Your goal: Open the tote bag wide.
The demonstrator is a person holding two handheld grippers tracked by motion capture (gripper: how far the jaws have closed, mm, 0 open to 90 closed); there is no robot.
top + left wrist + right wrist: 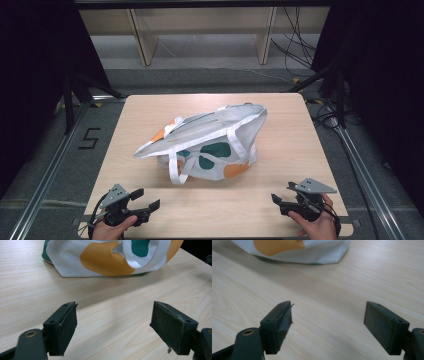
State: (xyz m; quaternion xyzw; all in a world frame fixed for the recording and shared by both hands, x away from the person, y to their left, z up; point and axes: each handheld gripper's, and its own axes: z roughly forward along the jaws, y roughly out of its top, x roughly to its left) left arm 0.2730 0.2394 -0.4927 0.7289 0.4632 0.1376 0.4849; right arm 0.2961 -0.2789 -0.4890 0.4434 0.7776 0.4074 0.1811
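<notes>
Nearest the viewer, at the front edge of the pale wooden surface [295, 150], two hands each hold a black two-jaw tool. All places here are given relative to the white fabric tote bag with orange and dark green patches [210, 145], which lies on its side near the middle of the surface.

The left tool [145, 200] sits in front of the bag and to its left, well apart from it, resting low over the surface. Its jaws stand wide apart with nothing between them; in the left gripper view, bare wood shows between the two dark pads [63, 327], and the bag [105, 260] lies beyond them.

The right tool [284, 194] sits in front of the bag and to its right, also well apart from it. Its jaws are likewise spread wide and hold nothing; in the right gripper view, bare wood shows between the pads [384, 327], with a corner of the bag [312, 251] farther off.

The bag's white straps [176, 170] hang loose on the side facing the tools.

Beyond the bag, past the far edge of the surface, light wooden shelving [145, 40] stands on a grey floor [210, 75].
</notes>
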